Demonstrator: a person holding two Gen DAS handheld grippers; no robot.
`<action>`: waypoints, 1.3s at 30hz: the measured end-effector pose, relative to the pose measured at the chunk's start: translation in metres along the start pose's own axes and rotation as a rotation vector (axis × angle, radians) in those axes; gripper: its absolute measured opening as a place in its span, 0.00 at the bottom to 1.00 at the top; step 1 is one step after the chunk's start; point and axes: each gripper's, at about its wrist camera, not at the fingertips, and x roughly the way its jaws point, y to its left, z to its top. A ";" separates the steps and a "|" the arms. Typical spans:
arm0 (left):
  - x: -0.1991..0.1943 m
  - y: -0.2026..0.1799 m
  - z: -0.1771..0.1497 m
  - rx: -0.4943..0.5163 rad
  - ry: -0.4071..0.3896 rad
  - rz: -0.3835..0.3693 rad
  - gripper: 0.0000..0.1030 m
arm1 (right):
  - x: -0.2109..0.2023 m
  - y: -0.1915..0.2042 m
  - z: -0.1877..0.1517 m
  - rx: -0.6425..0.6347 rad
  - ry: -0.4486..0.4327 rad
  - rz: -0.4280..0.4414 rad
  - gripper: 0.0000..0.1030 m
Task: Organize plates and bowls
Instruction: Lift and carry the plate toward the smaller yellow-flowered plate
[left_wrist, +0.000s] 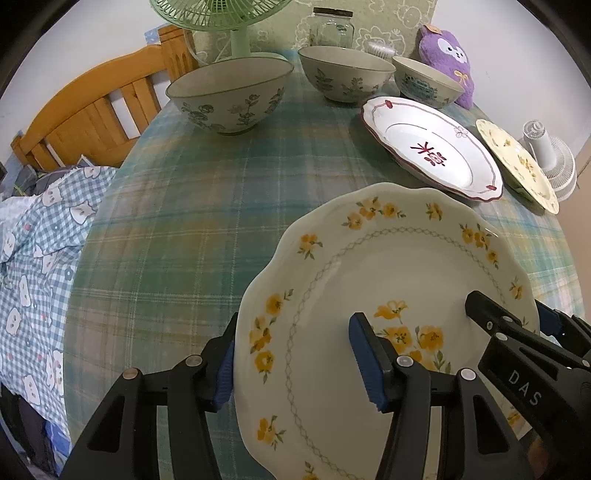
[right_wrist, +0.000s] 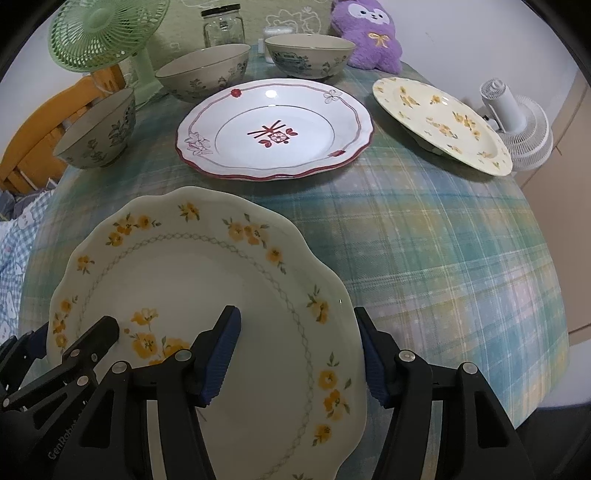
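The yellow-flowered plate at the near edge of the checked surface is straddled at opposite rims by the left hand-held gripper and right hand-held gripper, pads apparently not yet clamped, so both should be closed evenly before lifting.

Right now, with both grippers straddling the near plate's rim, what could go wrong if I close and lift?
1. The left gripper and right gripper each straddle opposite rims of the yellow-flower plate, with gaps at the pads; glossy glaze could slip in an uneven close.
2. Lifting one side first may tilt the plate.
3. The red-trimmed plate lies just beyond; pushing forward could knock it.
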 end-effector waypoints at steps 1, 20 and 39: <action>-0.002 -0.001 0.000 0.008 0.002 -0.001 0.56 | -0.001 -0.001 0.000 0.005 0.002 -0.005 0.63; -0.021 -0.099 0.006 0.011 -0.001 -0.017 0.55 | -0.025 -0.096 0.011 0.025 -0.038 -0.008 0.62; 0.016 -0.205 0.022 0.014 -0.004 0.033 0.55 | 0.016 -0.212 0.031 0.033 -0.012 0.039 0.62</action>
